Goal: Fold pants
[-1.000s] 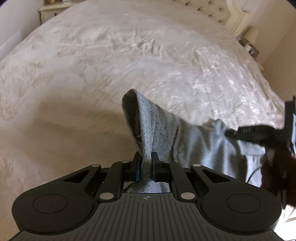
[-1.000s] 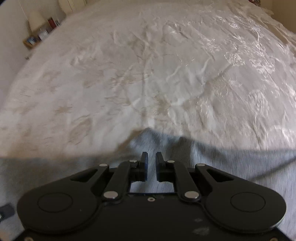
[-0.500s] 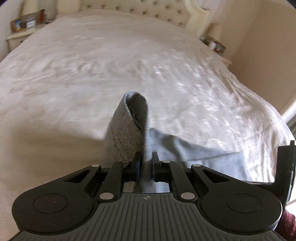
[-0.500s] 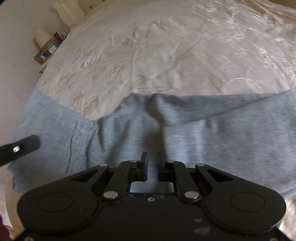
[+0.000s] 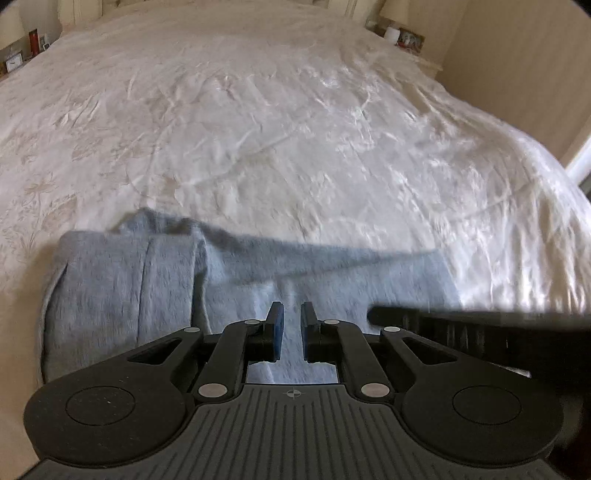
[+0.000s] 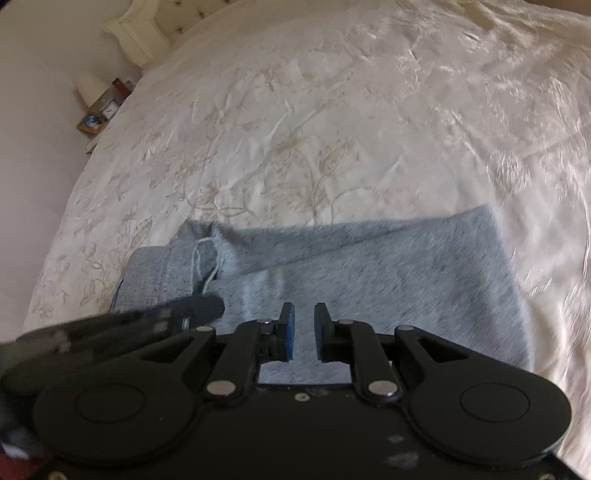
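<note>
Two tools hang over one pair of grey pants on a bed.

From the left wrist camera, the left tool has its jaws a narrow gap apart with nothing between them; only cloth shows below the gap. The pants lie folded into a broad band across the near part of the bed, on its cream flowered cover. At the left end of the pants a thicker folded flap lies on top. The right tool shows as a dark blurred bar coming in from the right edge, just above the cloth. A nightstand with a small clock stands at the far left, and a second nightstand at the far right.

From the right wrist camera, the right tool also stands slightly parted and holds nothing. The pants lie flat directly beneath it, their far edge straight and their right edge square. A white drawstring loops on the cloth near the left end. The left tool reaches in from the left, blurred, its tip over the cloth near the drawstring. A lamp stands beside the headboard.
</note>
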Tool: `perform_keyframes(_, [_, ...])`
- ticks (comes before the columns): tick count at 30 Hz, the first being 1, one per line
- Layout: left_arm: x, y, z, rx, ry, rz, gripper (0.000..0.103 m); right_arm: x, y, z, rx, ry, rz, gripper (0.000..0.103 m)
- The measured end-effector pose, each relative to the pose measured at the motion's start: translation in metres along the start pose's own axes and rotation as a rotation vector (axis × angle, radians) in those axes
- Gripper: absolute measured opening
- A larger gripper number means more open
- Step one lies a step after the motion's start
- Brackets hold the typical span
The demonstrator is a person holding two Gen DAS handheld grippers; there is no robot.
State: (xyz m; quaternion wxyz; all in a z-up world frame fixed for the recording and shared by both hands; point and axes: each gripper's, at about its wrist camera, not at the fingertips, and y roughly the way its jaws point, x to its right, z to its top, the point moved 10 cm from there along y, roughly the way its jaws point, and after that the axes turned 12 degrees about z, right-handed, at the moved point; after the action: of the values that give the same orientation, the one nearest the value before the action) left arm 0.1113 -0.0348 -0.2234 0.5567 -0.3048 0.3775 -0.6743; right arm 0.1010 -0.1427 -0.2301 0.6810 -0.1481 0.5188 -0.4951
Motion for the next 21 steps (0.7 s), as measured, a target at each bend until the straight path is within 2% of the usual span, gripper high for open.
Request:
perform_keyframes(3, [0.003, 0.007, -0.021, -0.061, -0.022, 0.012, 0.010, 0.003, -0.001, 0.007, -0.016, -0.033, 0.031, 0.023])
perform_keyframes(5, [-0.003, 0.015, -0.039, -0.111, -0.044, 0.035, 0.010, -0.002, 0.002, 0.010, -0.027, -0.060, 0.057, 0.032])
perform_keyframes(9, [-0.025, 0.038, -0.073, -0.202, -0.100, 0.073, 0.011, -0.015, 0.011, 0.011, -0.060, -0.101, 0.100, 0.038])
perform_keyframes(11, [-0.034, 0.041, -0.078, -0.205, -0.143, 0.050, 0.011, -0.022, 0.018, 0.010, -0.077, -0.121, 0.113, 0.046])
perform_keyframes(13, [-0.040, 0.039, -0.075, -0.206, -0.164, 0.035, 0.011, -0.030, 0.024, 0.007, -0.097, -0.138, 0.129, 0.049])
perform_keyframes(16, [-0.050, 0.031, -0.071, -0.190, -0.135, 0.048, 0.011, -0.042, 0.037, -0.001, -0.142, -0.150, 0.149, 0.058])
perform_keyframes(21, [-0.077, 0.009, -0.075, -0.166, -0.111, 0.066, 0.011, -0.062, 0.061, -0.013, -0.191, -0.143, 0.187, 0.063])
